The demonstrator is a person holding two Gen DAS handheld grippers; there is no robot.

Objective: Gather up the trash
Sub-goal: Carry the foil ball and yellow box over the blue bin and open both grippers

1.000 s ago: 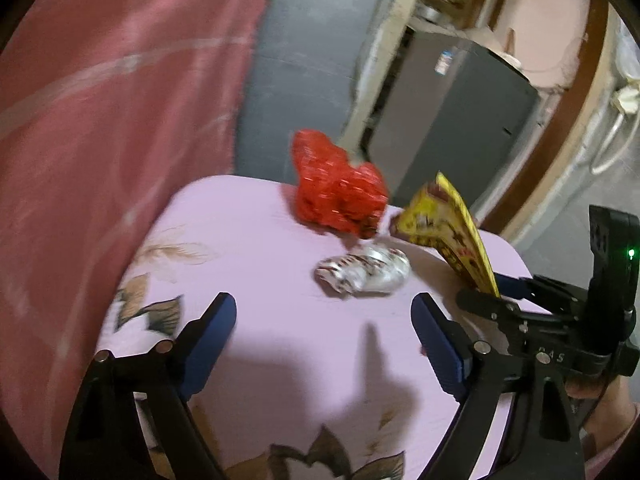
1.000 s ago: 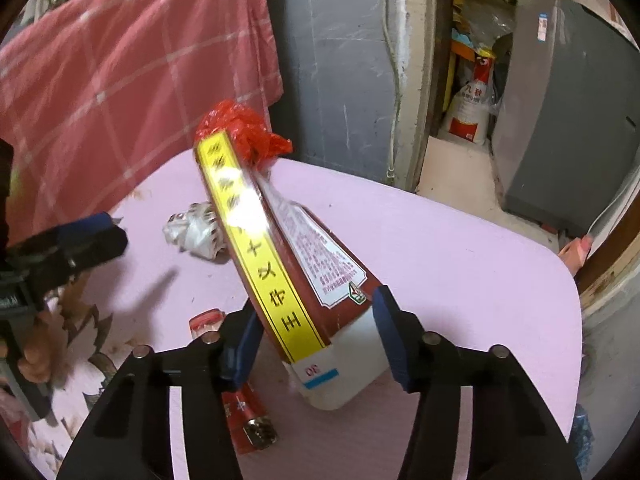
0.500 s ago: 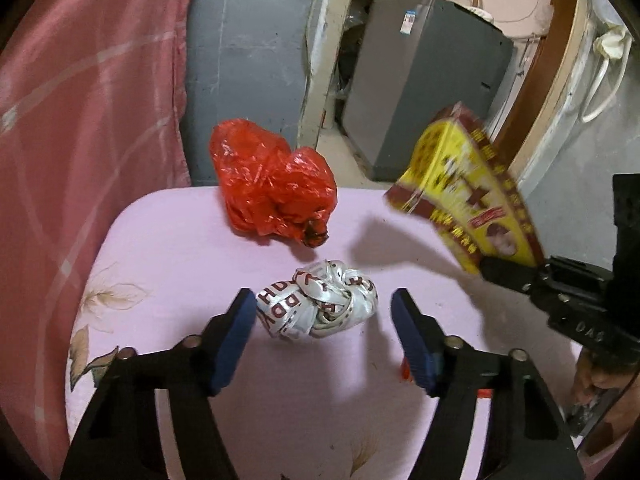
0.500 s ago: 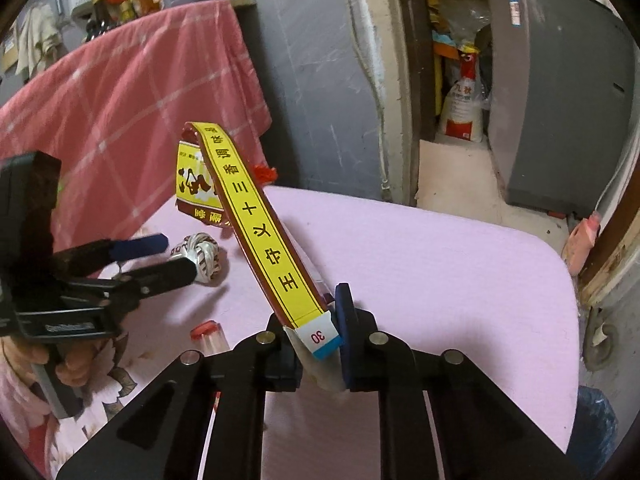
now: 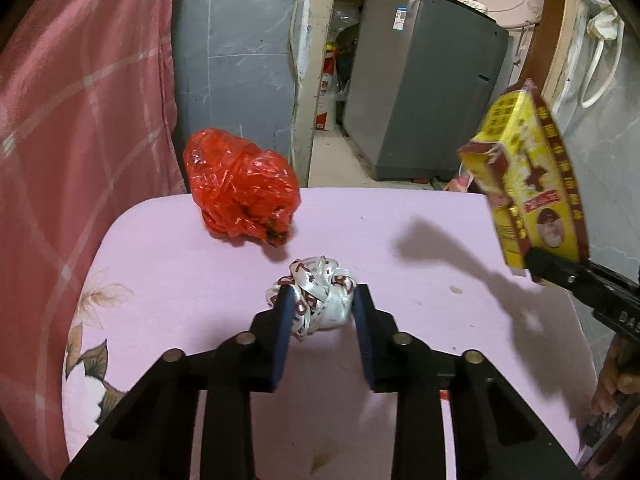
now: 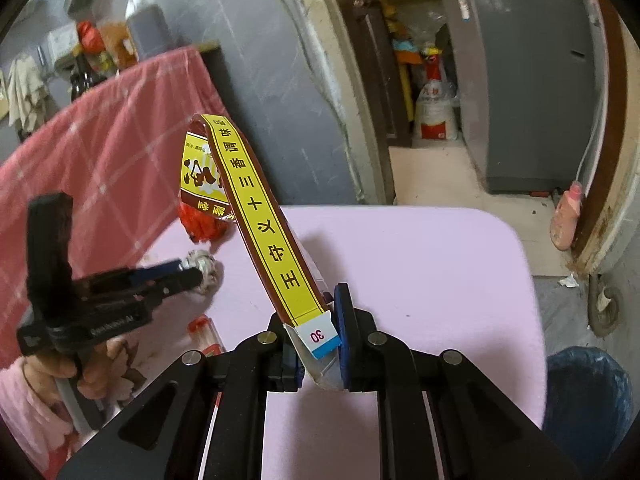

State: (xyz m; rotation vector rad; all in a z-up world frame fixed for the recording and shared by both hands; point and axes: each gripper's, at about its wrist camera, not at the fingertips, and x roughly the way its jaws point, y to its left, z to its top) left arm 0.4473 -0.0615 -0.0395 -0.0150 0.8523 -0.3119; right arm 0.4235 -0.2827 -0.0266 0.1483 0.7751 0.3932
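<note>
Since a second ago, both claws have advanced: the pink desk (image 5: 400, 216) now carries the crumpled red plastic bag (image 5: 240, 188) behind the left claw (image 5: 320, 312), whose jaws are closing around the white printed ribbon wad (image 5: 316, 296). Lifted clear, the flattened yellow-and-maroon carton (image 6: 264, 224), reading "王守义十三香调味品" and "30", sits clamped in the right claw (image 6: 318, 356).

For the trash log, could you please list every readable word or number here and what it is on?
"王守义十三香调味品": yellow side of the box.
"30": white tab at the box's clamped end.
Box front: too blurred.
Ribbon ball: brown letters, unreadable.
Left gripper body, washer sticker, sack: too small.
</note>
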